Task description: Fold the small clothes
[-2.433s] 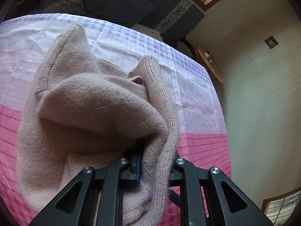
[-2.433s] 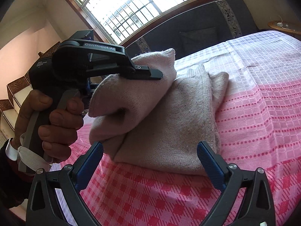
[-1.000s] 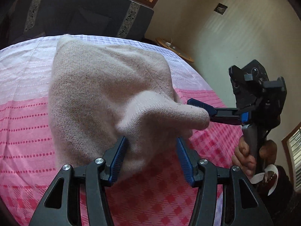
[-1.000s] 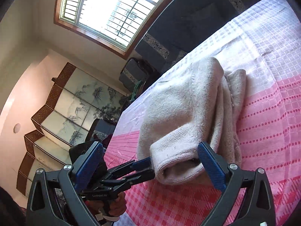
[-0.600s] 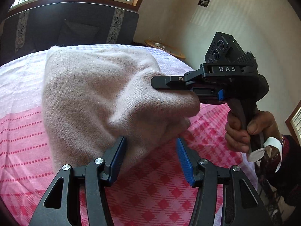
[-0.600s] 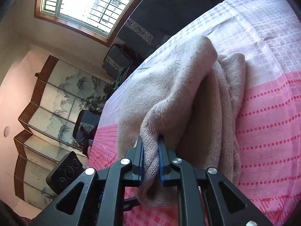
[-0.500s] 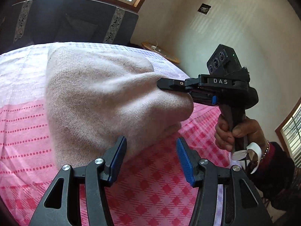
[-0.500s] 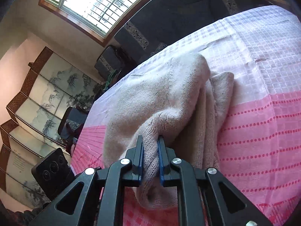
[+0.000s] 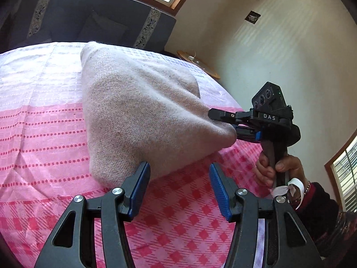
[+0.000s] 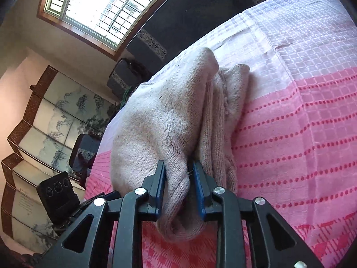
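A beige knit sweater (image 9: 142, 116) lies folded on the pink checked cloth. My left gripper (image 9: 178, 186) is open and empty, just in front of the sweater's near edge. My right gripper (image 10: 179, 183) is shut on the sweater's near corner (image 10: 176, 178) and holds that corner raised off the cloth. In the left wrist view the right gripper (image 9: 225, 122) comes in from the right, its fingers clamped on the sweater's lifted right corner. In the right wrist view the folded layers (image 10: 221, 116) of the sweater rest on the cloth behind the held corner.
The pink and white checked cloth (image 9: 40, 134) covers the table. A dark sofa (image 9: 89, 17) stands beyond the far edge. A round wooden side table (image 9: 198, 64) is at the far right. A painted folding screen (image 10: 44, 120) stands to the left.
My right gripper closed on the sweater's corner and has pulled it lower and to the right, stretching the fold flatter. My left gripper let go earlier and stays open, backed off a little.
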Motion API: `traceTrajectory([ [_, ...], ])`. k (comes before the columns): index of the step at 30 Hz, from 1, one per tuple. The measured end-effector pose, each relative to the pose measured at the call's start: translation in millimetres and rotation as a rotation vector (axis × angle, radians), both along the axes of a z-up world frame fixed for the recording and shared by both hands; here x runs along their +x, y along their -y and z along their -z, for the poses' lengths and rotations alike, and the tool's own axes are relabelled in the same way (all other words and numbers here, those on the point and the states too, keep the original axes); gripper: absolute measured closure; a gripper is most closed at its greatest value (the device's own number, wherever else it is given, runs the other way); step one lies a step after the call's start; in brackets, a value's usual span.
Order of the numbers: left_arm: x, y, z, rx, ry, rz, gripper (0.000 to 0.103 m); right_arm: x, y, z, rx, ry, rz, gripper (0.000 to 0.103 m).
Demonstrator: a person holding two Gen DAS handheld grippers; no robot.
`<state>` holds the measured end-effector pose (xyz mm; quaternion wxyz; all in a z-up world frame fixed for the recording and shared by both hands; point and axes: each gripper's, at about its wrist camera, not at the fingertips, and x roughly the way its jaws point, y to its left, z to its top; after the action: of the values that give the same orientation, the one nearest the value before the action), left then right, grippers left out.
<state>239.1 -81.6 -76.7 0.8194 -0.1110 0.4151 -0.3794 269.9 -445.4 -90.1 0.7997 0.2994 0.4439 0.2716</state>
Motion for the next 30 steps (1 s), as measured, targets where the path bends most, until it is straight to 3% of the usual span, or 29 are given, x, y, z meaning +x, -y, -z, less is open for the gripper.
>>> traceTrajectory([
  [3, -6.0, 3.7, -8.6, -0.028, 0.011, 0.007, 0.047, -1.5, 3.8, -6.8, 0.086, 0.018, -0.022, 0.039],
  [4, -7.8, 2.7, -13.5, -0.052, 0.027, 0.003, 0.047, 1.9, 3.4, -7.1, 0.11, 0.008, -0.03, 0.034],
  [9, -4.0, 2.3, -27.9, -0.076, 0.094, -0.051, 0.047, 27.7, 0.5, 0.8, 0.17, -0.051, -0.012, 0.034],
  [11, 5.2, 6.1, -18.8, -0.037, 0.058, -0.069, 0.047, 34.5, -6.7, -0.7, 0.14, -0.035, -0.013, 0.054],
  [12, 9.5, 6.7, -11.8, -0.032, 0.025, -0.069, 0.047, 37.5, -11.3, -1.5, 0.085, -0.035, -0.009, 0.089],
  [13, 12.7, 7.6, -4.8, -0.037, -0.011, -0.058, 0.047, 39.9, -12.8, -0.4, 0.042, -0.042, 0.001, 0.09],
  [16, 7.8, 7.6, 0.6, -0.044, -0.004, -0.033, 0.047, 39.0, -4.4, -7.0, -0.049, 0.042, 0.062, 0.091],
  [19, 2.7, 13.8, 0.4, 0.006, 0.028, -0.021, 0.047, 39.3, -3.3, 5.1, -0.063, 0.027, 0.041, 0.092],
  [24, 6.4, 15.6, -2.7, 0.019, 0.022, -0.021, 0.047, 24.4, 18.8, 12.7, 0.089, -0.004, 0.078, 0.08],
  [27, 7.2, 16.5, -3.5, 0.025, 0.023, -0.027, 0.047, 0.4, 19.4, -6.5, -0.015, 0.052, 0.103, 0.075],
  [30, 6.6, 19.0, -3.5, 0.036, 0.027, -0.037, 0.047, -26.8, 7.8, -17.5, -0.143, 0.083, 0.092, 0.055],
])
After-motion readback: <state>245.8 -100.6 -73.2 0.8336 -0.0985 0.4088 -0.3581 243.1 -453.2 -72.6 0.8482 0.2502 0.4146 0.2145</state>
